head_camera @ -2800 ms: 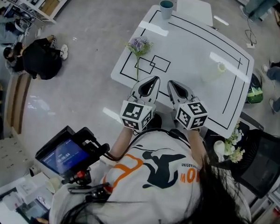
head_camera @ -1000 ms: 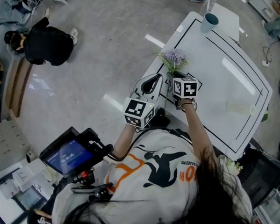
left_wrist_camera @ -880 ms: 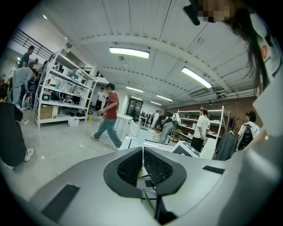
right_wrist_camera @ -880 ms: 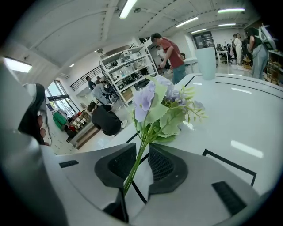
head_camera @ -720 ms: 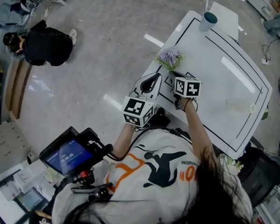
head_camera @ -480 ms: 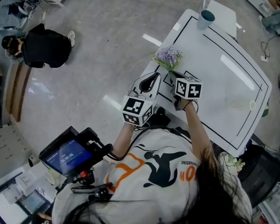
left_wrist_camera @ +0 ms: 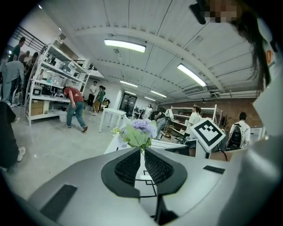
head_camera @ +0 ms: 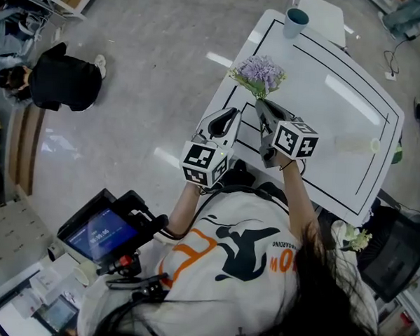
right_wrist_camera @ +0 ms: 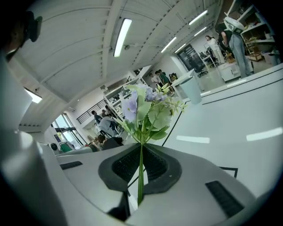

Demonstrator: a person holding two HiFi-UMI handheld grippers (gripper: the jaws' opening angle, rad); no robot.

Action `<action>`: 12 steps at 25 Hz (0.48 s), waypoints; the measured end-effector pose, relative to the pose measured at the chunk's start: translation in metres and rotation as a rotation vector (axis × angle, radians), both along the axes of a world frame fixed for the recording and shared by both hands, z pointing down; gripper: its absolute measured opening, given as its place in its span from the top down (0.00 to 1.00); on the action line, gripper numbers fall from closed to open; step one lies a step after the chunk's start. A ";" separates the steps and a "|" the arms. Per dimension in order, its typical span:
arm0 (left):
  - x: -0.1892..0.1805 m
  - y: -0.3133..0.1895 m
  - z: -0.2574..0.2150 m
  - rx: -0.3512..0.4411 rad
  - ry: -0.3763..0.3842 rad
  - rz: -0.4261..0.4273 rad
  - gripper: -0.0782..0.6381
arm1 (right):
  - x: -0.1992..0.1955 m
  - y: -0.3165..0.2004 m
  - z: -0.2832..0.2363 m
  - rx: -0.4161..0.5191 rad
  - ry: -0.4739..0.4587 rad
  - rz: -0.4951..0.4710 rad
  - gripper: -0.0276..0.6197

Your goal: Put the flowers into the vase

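A bunch of purple flowers (head_camera: 258,73) with green leaves hangs above the near left corner of the white table (head_camera: 340,100). My right gripper (head_camera: 264,107) is shut on its thin green stem (right_wrist_camera: 140,176), and the blooms (right_wrist_camera: 146,108) stand upright just past the jaws. To its left my left gripper (head_camera: 228,119) is shut with nothing in it, over the table's edge; in the left gripper view (left_wrist_camera: 142,152) the flowers (left_wrist_camera: 138,131) show just beyond its tips. A teal cup-shaped vase (head_camera: 296,22) stands at the table's far corner, well away from both grippers.
Black lines mark a large rectangle and small squares on the table. A clear object (head_camera: 362,145) lies near its right edge. White flowers (head_camera: 354,238) rest on a black chair at the right. A person in black (head_camera: 60,86) crouches on the floor at the left.
The right gripper has closed on the stem and risen, lifting the flowers off the table. The left gripper has stayed in place.
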State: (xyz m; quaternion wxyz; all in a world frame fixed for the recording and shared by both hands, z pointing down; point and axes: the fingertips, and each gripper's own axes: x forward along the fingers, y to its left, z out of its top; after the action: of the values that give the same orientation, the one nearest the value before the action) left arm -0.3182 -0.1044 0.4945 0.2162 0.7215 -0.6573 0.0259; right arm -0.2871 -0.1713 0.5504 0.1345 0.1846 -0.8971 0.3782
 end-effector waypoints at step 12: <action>0.050 -0.024 -0.006 0.016 -0.002 0.161 0.86 | 0.053 -0.013 -0.063 0.087 -0.104 0.119 0.92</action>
State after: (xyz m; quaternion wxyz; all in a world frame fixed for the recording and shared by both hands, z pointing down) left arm -0.2679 -0.1283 0.4884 0.2070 0.7735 -0.5977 0.0388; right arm -0.2341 -0.1847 0.4871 0.0568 0.2231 -0.9059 0.3554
